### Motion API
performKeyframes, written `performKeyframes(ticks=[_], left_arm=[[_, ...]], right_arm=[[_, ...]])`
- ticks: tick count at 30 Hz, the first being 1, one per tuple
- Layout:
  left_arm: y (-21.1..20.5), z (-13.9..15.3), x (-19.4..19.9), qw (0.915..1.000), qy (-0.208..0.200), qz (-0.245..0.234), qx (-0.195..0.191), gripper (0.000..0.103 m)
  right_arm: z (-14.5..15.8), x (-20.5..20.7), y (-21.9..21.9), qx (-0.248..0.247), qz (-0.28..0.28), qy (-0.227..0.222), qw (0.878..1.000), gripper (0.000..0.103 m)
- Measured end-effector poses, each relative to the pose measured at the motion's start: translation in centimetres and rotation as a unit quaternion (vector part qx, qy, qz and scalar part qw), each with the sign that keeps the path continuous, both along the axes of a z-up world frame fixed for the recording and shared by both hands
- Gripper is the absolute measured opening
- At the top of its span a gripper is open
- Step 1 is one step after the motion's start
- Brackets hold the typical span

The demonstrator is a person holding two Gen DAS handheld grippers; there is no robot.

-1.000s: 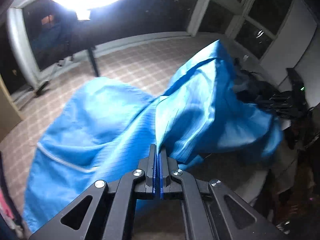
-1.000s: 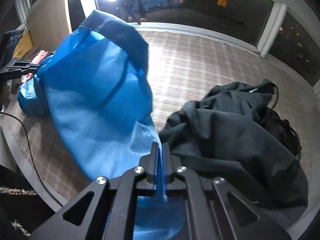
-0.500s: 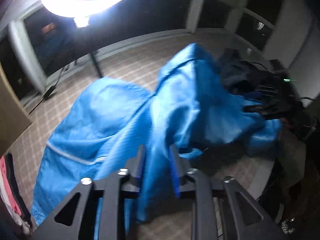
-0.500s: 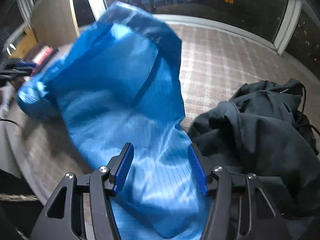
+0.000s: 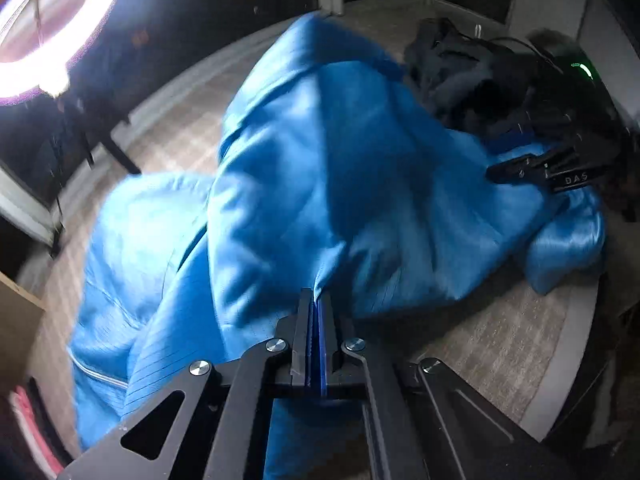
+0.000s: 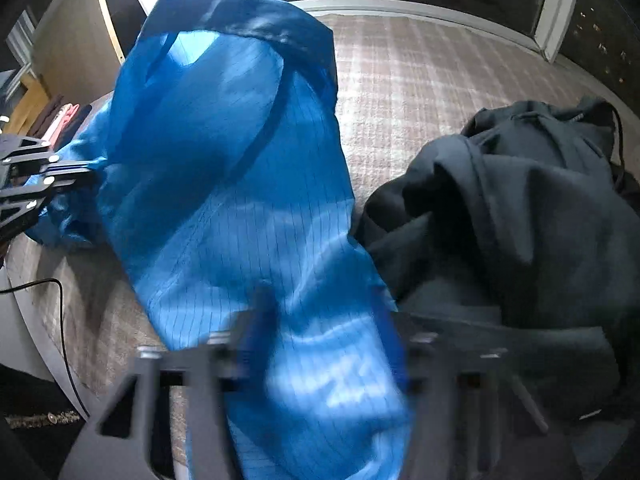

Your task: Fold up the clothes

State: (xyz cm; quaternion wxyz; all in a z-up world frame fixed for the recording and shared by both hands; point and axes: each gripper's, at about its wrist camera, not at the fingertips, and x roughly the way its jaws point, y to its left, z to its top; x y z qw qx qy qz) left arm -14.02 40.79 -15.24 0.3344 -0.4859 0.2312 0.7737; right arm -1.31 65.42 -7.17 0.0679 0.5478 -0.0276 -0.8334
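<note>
Left gripper [image 5: 316,312] clamps the blue garment's [image 5: 340,184] fold; right gripper [image 6: 320,320] closes around its edge beside the black jacket [image 6: 520,220]; bare tabletop [image 6: 420,80] upper right.

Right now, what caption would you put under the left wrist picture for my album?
Left gripper pinches the blue garment, draped over the table beside a dark jacket.

A garment [image 6: 224,184] lies spread over the middle of the worktop [image 6: 420,92], one end reaching its near edge. A heap of clothes [image 6: 520,232] sits just beside it toward the worktop's right edge, touching it. A stack of folded clothes [image 6: 60,120] lies beyond the left edge.
</note>
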Motion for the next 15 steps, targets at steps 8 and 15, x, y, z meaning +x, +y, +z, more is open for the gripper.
performKeyframes(ticks=[8,15], left_arm=[[-12.0,12.0,0.8,0.9869,0.059,0.094,0.117,0.001],[-17.7,12.2,2.8,0.9856,0.060,0.120,0.103,0.001]], right_arm=[[9.7,4.1,-2.6,-0.010,-0.019,0.156,0.988,0.000],[10.7,4.5,-5.8,-0.034,-0.008,0.121,0.992,0.072]])
